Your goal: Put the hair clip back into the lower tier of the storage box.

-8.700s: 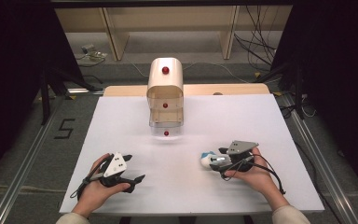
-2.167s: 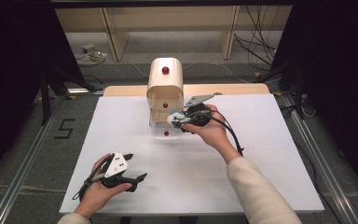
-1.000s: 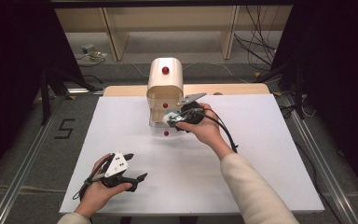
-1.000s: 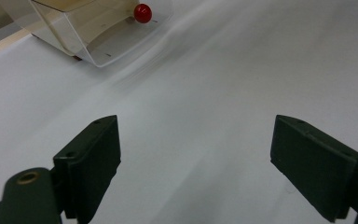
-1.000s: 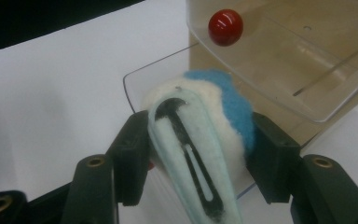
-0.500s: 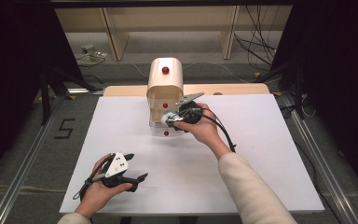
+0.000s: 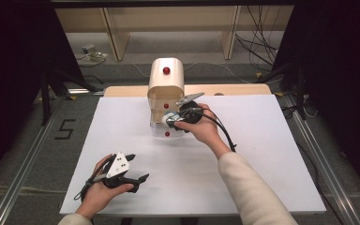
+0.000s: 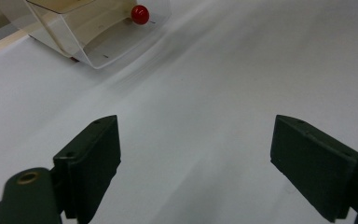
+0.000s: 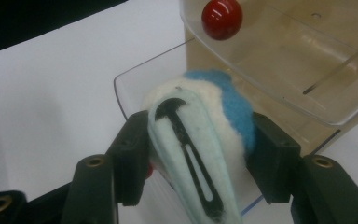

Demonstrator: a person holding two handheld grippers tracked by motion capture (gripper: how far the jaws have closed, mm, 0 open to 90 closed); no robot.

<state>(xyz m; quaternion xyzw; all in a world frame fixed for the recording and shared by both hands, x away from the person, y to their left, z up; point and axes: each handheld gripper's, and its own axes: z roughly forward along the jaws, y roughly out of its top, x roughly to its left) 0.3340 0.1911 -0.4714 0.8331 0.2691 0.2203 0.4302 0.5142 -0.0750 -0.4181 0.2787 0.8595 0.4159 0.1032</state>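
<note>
Right gripper [image 9: 200, 154] clamps a fluffy white-and-blue toy [image 9: 205, 140], poised over the open bottom drawer [image 9: 135, 88] of the small drawer unit [image 7: 166, 84] near the counter's far edge, likely to drop it in. Left gripper [image 7: 122, 173] rests near the front edge, jaws wide apart, out of the way.

Even overhead light leaves the white desk [image 7: 272, 154] bright, with black surroundings at both sides. Shadows are soft. The left gripper view is softly blurred; near jaws in both gripper views are unsharp.
</note>
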